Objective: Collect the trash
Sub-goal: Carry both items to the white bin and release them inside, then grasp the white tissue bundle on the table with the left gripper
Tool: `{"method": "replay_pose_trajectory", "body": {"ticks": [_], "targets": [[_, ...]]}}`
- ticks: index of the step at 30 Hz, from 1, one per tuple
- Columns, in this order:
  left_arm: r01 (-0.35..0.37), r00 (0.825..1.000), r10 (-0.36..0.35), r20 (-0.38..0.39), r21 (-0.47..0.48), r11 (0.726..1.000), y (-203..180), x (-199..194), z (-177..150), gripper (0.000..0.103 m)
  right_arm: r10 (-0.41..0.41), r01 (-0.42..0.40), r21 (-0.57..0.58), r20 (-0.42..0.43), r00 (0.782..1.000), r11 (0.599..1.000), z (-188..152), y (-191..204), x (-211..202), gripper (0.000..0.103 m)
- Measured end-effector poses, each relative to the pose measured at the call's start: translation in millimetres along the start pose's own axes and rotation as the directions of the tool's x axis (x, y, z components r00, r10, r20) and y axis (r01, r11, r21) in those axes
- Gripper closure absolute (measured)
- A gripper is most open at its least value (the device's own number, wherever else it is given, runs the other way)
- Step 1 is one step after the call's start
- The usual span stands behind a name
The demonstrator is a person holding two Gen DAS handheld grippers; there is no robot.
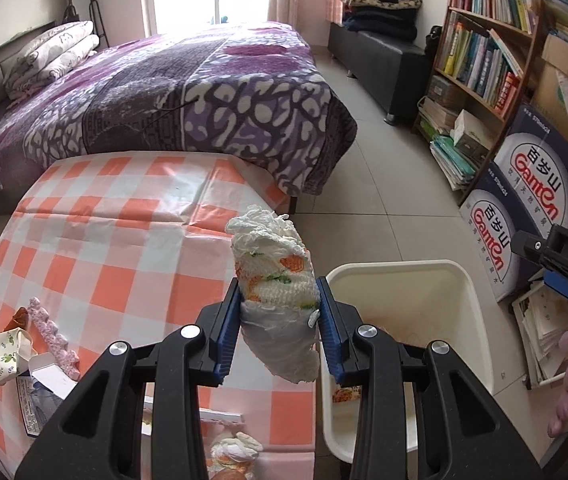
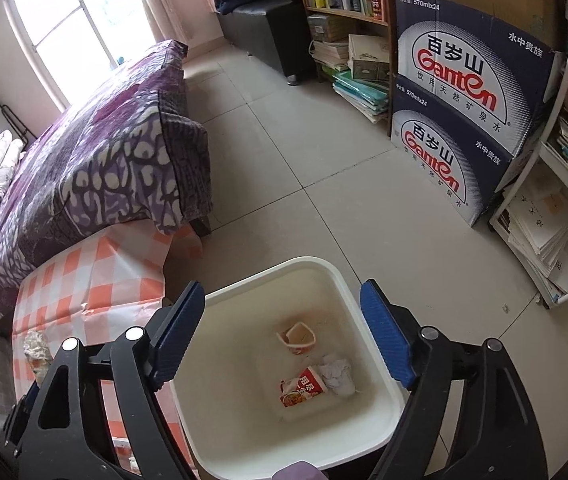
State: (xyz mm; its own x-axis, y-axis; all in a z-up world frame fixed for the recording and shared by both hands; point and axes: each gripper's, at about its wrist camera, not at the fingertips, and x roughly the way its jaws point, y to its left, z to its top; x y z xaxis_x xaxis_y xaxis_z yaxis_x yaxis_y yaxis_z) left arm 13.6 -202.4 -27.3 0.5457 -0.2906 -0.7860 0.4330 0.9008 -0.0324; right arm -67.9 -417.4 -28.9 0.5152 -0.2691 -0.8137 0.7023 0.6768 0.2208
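Left tongs: the black left gripper with blue ribbed pads (image 1: 279, 320) is clamped on a crumpled white wad of tissue and plastic wrap with orange and green print (image 1: 274, 276), held up above the table edge.

Right tongs: the right gripper (image 2: 284, 334) stands wide apart and empty, over the mouth of the bin.

Where the trash is: the wad hangs between the table with the orange-and-white checked plastic cloth (image 1: 96, 232) and the cream square plastic bin (image 1: 474, 304) on the floor just beside it; it looks to me not yet over the opening.

Already binned: a paper cup (image 2: 298, 336), a red snack packet (image 2: 303, 390) and a ball of white paper (image 2: 338, 374) lie at the bottom.

Left on the table: a small heap of wrappers and a little carton (image 1: 32, 348), and another printed wad (image 1: 232, 454) near the front edge.

Risk, early release: if the pads part now, I judge the wad would likely hit the rim or drop into the gap between table and bin.

Risk, weak hold: the pads pinch the middle of a soft bundle; the loose plastic tail below could slip or catch on the rim.

Risk, crowding: the right tongs sit above the same opening, so the two tools could bump.
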Motion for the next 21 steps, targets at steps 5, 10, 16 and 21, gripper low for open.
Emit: {"method": "replay_pose_trajectory", "body": {"ticks": [5,10,16,21], "targets": [[0.075,0.996,-0.073,-0.041,0.028,0.997,-21,7,-7,0.067,-0.009,0.010,0.052,-0.014,1.000,0.999,5,-18,1,0.022],[0.198,0.977,-0.194,-0.084,0.042,0.979,-38,10,-12,0.066,-0.007,0.009,0.093,-0.025,1.000,0.996,7,-31,3,0.019],[0.275,0.960,-0.270,-0.072,0.064,0.959,-52,3,-19,0.038,-0.003,0.006,0.109,-0.021,1.000,0.994,7,-34,3,0.010],[0.233,0.970,-0.226,-0.086,0.086,0.969,-48,2,-24,0.035,0.001,0.003,0.097,-0.036,0.999,0.995,6,-29,5,0.008]]}}
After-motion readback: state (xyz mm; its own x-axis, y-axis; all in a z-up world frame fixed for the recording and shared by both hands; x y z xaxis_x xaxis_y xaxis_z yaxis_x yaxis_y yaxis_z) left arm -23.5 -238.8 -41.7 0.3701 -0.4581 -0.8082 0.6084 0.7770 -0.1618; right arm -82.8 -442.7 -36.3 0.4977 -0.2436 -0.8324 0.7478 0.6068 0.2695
